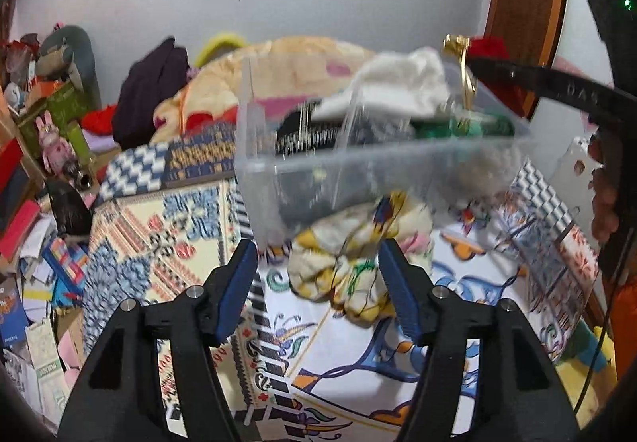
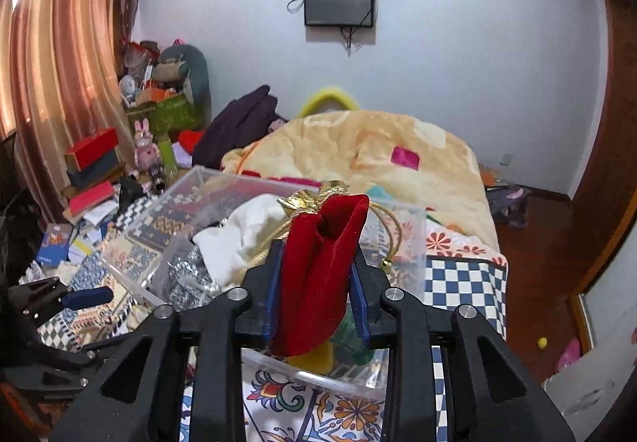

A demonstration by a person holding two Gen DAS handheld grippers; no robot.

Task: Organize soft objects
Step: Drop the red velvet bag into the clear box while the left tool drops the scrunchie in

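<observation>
Red pouch [image 2: 318, 267] pinched in right claw [image 2: 316, 283] over bin [image 2: 167, 199]; we'd release low inside; left claw [image 1: 318, 283] spread around cloth [image 1: 350, 263].

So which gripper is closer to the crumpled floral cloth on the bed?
Left. The left gripper is open around the floral cloth; the right gripper holds a red velvet pouch over the clear bin.

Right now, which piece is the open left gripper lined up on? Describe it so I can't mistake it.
Start at the clear plastic bin on the patterned bedspread. Just in front of it, between the left gripper's open fingers, lies a crumpled cream cloth printed yellow, green and pink. The other soft pieces sit inside the bin.
</observation>
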